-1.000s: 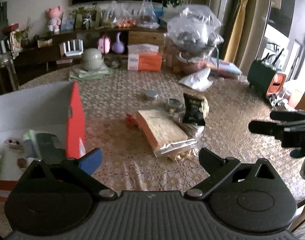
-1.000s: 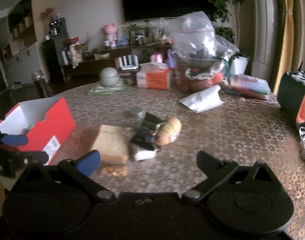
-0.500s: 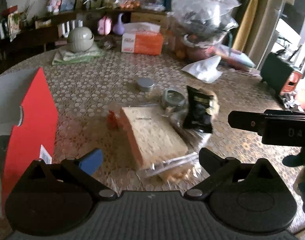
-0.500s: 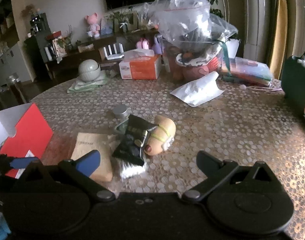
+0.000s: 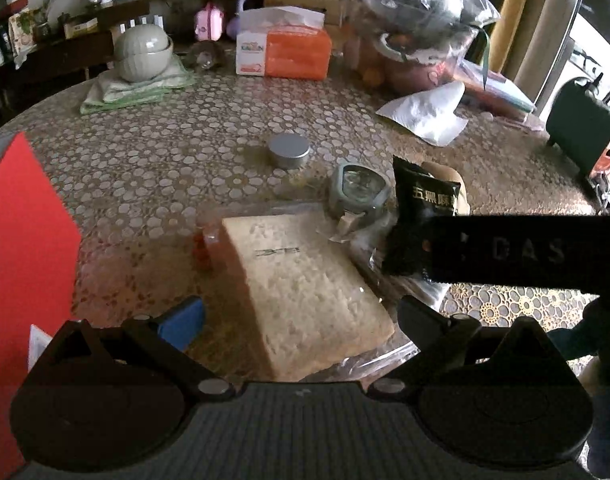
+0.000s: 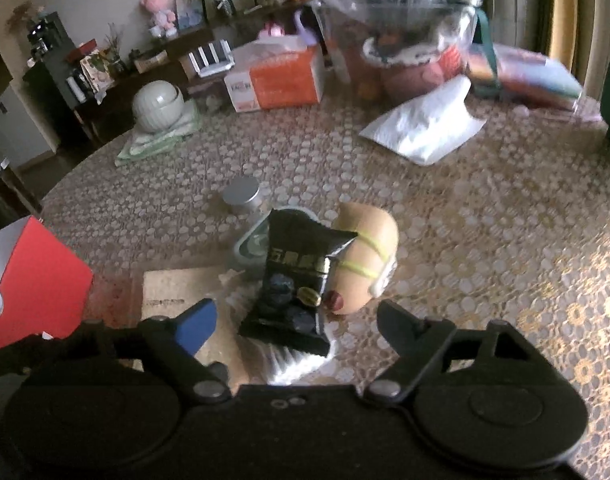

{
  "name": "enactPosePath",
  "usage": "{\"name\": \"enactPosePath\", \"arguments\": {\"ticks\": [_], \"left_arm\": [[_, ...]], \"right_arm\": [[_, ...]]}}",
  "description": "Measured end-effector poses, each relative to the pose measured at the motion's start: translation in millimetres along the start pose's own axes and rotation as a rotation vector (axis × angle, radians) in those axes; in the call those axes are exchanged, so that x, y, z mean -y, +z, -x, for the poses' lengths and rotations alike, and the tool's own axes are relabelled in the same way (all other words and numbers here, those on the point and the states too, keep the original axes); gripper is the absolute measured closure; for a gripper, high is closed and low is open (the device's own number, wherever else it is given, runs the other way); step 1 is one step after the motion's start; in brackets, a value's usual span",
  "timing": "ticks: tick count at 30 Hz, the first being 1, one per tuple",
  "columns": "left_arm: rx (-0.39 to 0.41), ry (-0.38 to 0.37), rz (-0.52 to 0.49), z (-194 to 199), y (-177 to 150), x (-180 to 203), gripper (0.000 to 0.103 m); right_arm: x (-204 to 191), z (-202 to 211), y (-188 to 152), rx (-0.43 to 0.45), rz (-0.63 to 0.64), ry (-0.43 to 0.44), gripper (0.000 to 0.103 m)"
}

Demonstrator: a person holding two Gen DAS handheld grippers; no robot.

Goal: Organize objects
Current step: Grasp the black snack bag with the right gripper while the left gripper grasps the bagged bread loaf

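Both grippers have dropped in over the pile since a second ago; the far shelf and television have slid out of the top of each view and the items fill more of it. Right gripper [image 6: 295, 318] has just been narrowing its jaws, yet they stand apart with the black snack packet [image 6: 301, 276] lying between them, ahead of the tips; no pad presses on it, so nothing is grasped. Left gripper [image 5: 301, 318] is released too, jaws wide, straddling the near end of the wrapped tan block [image 5: 301, 284] (bread or sponge, cannot say which).

Reading: a two-handed pick-up seems to be starting, packet for the right, block for the left. The red box [image 5: 21, 264] sits hard to the left of the left gripper, likely the place things go.

Around the targets, from the right gripper: hot-dog-shaped plush [image 6: 365, 260] just right of the packet and touching it; grey-green lidded container [image 6: 251, 246] behind the packet; small metal tin [image 6: 241, 196] further ahead, apart from the pile.

Hard to make out:
- Box interior is cut off by the frame edge in both views.
- Right gripper's body crosses the left view as a dark bar and covers the packet's lower half.
- White crinkled wrapper under the packet, only its fringe shows.
- Small red item left of the block, unidentifiable.
- Right view is motion-blurred towards the far side of the table [image 6: 485, 240].
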State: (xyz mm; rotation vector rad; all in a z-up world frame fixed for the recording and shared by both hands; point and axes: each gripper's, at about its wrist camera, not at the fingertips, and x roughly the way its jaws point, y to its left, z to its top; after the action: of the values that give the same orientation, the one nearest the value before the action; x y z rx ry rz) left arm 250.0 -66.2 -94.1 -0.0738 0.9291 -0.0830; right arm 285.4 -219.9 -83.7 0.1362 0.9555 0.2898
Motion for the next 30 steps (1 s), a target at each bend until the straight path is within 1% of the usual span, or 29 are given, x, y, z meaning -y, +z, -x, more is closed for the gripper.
{"name": "enactPosePath", "arguments": {"ticks": [6,8,9,10,12,15,16,17,20,22,23,24,25,26,28,30], "left_arm": [[-0.033,0.004,-0.006,-12.1,3.9,1.1,0.000],[-0.027,-0.001,-0.014,-12.7,3.3,1.4,0.000],[-0.025,-0.004,-0.021,-13.0,3.3,1.9,0.000],[-0.021,-0.006,-0.030,-12.9,3.0,2.6,0.001],[-0.007,-0.002,-0.046,-11.5,2.5,4.1,0.002],[-0.002,0.002,-0.055,-10.4,2.7,5.0,0.016],[0.004,0.001,-0.054,-9.0,2.5,4.7,0.020],[0.008,0.001,-0.051,-7.9,2.8,4.1,0.023],[0.010,-0.004,-0.034,-6.0,4.4,-0.8,0.032],[0.013,-0.008,-0.022,-3.3,5.3,-6.0,0.043],[0.015,-0.010,-0.018,-2.5,6.2,-8.5,0.045],[0.015,-0.016,-0.011,-1.1,6.9,-10.9,0.049],[0.020,-0.017,-0.004,1.0,7.3,-13.4,0.055],[0.024,-0.017,0.002,2.9,7.7,-15.3,0.058],[0.032,-0.016,0.008,7.4,8.4,-17.9,0.068],[0.041,-0.018,0.003,11.4,8.1,-19.4,0.071]], "right_arm": [[-3.1,-9.9,3.0,-0.026,-0.028,0.012,0.025],[-2.8,-13.4,2.6,-0.039,-0.038,0.020,0.032],[-2.8,-14.1,2.3,-0.042,-0.042,0.019,0.034],[-3.2,-15.2,1.8,-0.044,-0.044,0.014,0.039],[-4.4,-16.1,1.4,-0.043,-0.046,0.009,0.043],[-5.5,-17.2,1.1,-0.046,-0.056,0.012,0.047],[-6.2,-17.5,0.7,-0.048,-0.055,0.012,0.050],[-6.7,-17.5,0.4,-0.047,-0.051,0.007,0.052],[-7.5,-17.0,-0.8,-0.041,-0.042,-0.001,0.053],[-8.5,-15.7,-1.5,-0.036,-0.037,-0.005,0.054],[-8.9,-14.6,-1.9,-0.033,-0.035,-0.007,0.055],[-9.2,-13.1,-2.5,-0.030,-0.033,-0.008,0.055],[-9.1,-11.4,-2.9,-0.027,-0.032,-0.007,0.056],[-8.9,-9.5,-3.4,-0.024,-0.033,-0.003,0.056],[-8.7,-4.0,-4.7,-0.017,-0.032,0.003,0.057],[-7.8,1.5,-6.2,-0.010,-0.030,0.010,0.057]]}}
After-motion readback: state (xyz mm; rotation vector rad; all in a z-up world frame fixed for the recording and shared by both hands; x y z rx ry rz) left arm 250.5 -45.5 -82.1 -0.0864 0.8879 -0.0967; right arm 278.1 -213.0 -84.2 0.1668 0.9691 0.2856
